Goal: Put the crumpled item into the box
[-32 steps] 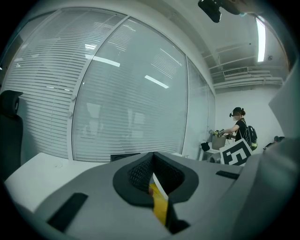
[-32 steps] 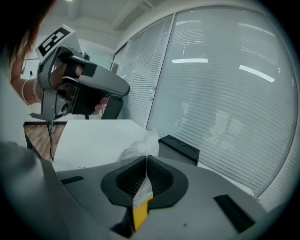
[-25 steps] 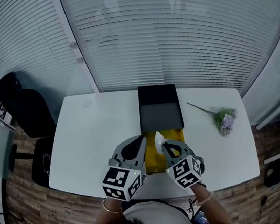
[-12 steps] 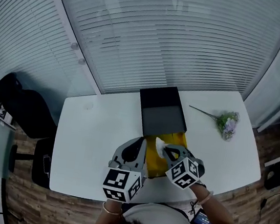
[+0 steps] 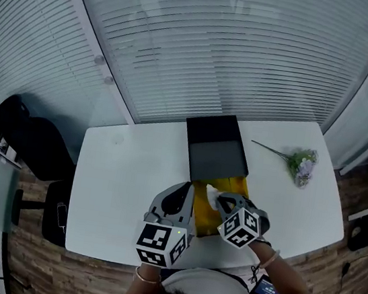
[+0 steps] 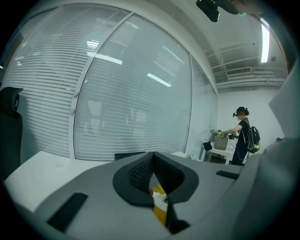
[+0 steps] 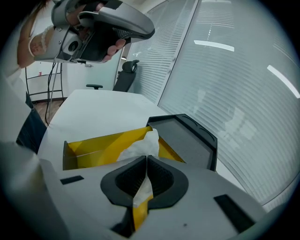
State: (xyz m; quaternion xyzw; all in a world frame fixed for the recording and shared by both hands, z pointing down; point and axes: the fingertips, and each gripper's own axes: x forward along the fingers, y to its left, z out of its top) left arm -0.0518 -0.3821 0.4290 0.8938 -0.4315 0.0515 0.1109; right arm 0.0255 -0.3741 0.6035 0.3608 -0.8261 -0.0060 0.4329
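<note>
The right gripper (image 7: 146, 161) is clamped on the crumpled white paper (image 7: 140, 146), holding it above the open yellow box (image 7: 101, 143) at the table's (image 5: 127, 162) near edge. The left gripper (image 6: 154, 180), closed and empty, hovers beside the box.

On white table (image 5: 124, 182): yellow box (image 5: 200, 213), black lid (image 5: 216, 151), flower sprig (image 5: 302, 165).

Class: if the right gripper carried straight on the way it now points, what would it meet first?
Probably the open yellow box, just ahead of the right gripper, which is shut on the crumpled paper. Depth is hard to judge.
</note>
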